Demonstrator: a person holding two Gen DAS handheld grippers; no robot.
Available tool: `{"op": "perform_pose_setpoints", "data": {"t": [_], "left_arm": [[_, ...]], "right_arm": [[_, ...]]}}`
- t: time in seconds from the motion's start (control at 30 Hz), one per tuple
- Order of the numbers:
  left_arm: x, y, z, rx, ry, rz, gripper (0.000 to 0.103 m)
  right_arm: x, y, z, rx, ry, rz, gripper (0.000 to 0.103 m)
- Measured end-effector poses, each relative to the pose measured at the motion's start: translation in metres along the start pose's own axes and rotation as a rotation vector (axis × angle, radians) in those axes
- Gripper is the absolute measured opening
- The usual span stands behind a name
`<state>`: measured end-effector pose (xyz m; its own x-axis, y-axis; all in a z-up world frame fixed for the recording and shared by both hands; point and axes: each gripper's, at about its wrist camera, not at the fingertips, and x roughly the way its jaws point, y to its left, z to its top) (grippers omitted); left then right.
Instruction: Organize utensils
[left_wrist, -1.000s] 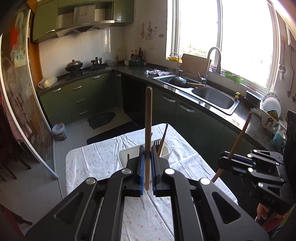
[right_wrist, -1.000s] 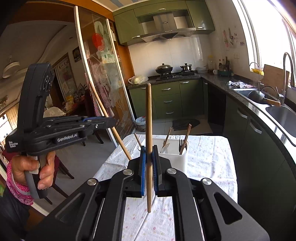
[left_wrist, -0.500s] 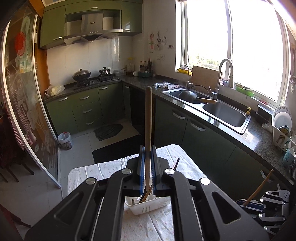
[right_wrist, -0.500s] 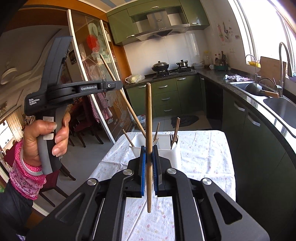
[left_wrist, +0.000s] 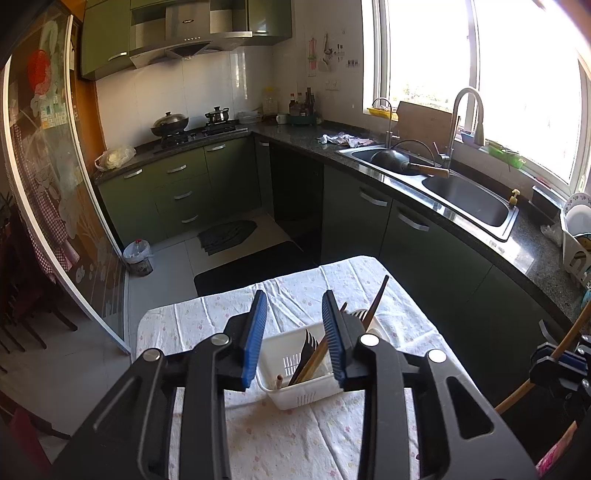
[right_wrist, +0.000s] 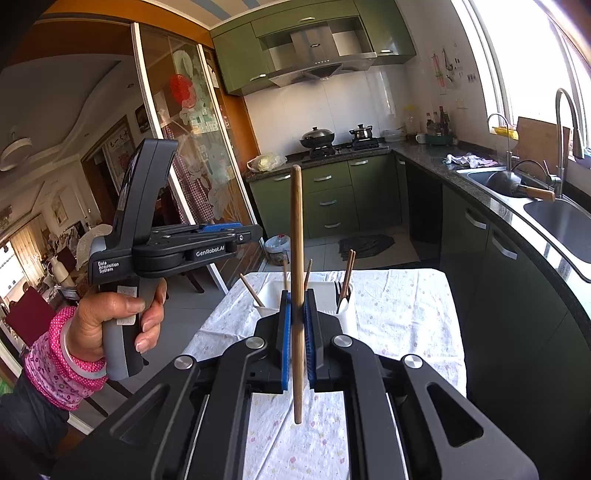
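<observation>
My left gripper (left_wrist: 293, 299) hovers just above the white utensil basket (left_wrist: 295, 391) on the flowered tablecloth. Its blue-padded jaws are opening and nothing is pressed between them. Through the gap I see a wooden chopstick (left_wrist: 317, 356) leaning in the basket beside dark forks (left_wrist: 306, 349). My right gripper (right_wrist: 297, 299) is shut on another wooden chopstick (right_wrist: 296, 229), which stands upright in front of the basket (right_wrist: 271, 290). In the right wrist view a hand (right_wrist: 110, 325) holds the left gripper (right_wrist: 251, 232) at the left. The right gripper (left_wrist: 561, 363) also shows at the left view's right edge.
The table (right_wrist: 399, 314) stands close to the dark green cabinets (left_wrist: 424, 240) under a granite counter with a steel sink (left_wrist: 465, 201). A glass sliding door (left_wrist: 48, 192) is at the left. Dark mats (left_wrist: 225, 234) and a small bin (left_wrist: 138, 256) lie on the tiled floor.
The left jaws have parted and the chopstick they held has dropped into the basket. The left gripper came forward and lower over the basket. The right gripper stayed put with its chopstick.
</observation>
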<state>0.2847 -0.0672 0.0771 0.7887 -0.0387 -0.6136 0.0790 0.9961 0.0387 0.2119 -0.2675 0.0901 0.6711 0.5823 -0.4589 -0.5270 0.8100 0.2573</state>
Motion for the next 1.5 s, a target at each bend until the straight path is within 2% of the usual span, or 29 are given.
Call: {"op": "perform_pose_setpoints", "data": {"t": [0.2, 0.27, 0.33, 0.4, 0.5, 0.57, 0.73, 0.87, 1.03, 1.27, 1.37, 1.5], "left_arm": [[-0.01, 0.008, -0.022, -0.015, -0.032, -0.032, 0.03], [-0.013, 0.014, -0.033, -0.033, -0.041, -0.05, 0.033], [-0.019, 0.021, -0.045, -0.069, -0.059, -0.059, 0.049], [-0.028, 0.025, -0.061, -0.088, -0.109, -0.047, 0.055], [-0.041, 0.028, -0.085, -0.075, -0.188, 0.011, 0.063], [-0.046, 0.031, -0.099, -0.067, -0.211, 0.038, 0.065], [-0.048, 0.034, -0.114, -0.03, -0.227, 0.092, 0.069], [-0.042, 0.039, -0.113, -0.028, -0.214, 0.099, 0.07], [-0.039, 0.045, -0.113, -0.033, -0.218, 0.111, 0.077], [-0.039, 0.043, -0.112, -0.015, -0.224, 0.124, 0.085], [-0.041, 0.043, -0.113, -0.013, -0.231, 0.128, 0.096], [-0.04, 0.042, -0.112, 0.007, -0.212, 0.13, 0.096]], "right_arm": [[0.005, -0.004, 0.034, 0.02, -0.064, -0.018, 0.007], [0.006, -0.004, 0.048, 0.025, -0.105, -0.022, 0.007], [0.009, -0.002, 0.062, 0.021, -0.145, -0.037, 0.007], [0.015, -0.002, 0.074, 0.023, -0.175, -0.042, 0.007], [0.032, -0.006, 0.088, 0.029, -0.212, -0.084, 0.008], [0.05, -0.01, 0.093, 0.038, -0.203, -0.098, 0.008], [0.105, -0.022, 0.082, 0.064, -0.125, -0.118, 0.008], [0.143, -0.031, 0.064, 0.082, -0.065, -0.132, 0.008], [0.176, -0.036, 0.045, 0.07, -0.021, -0.153, 0.008], [0.189, -0.035, 0.032, 0.055, -0.014, -0.161, 0.008], [0.189, -0.035, 0.031, 0.046, -0.02, -0.165, 0.008], [0.189, -0.034, 0.028, 0.037, -0.02, -0.174, 0.008]]}}
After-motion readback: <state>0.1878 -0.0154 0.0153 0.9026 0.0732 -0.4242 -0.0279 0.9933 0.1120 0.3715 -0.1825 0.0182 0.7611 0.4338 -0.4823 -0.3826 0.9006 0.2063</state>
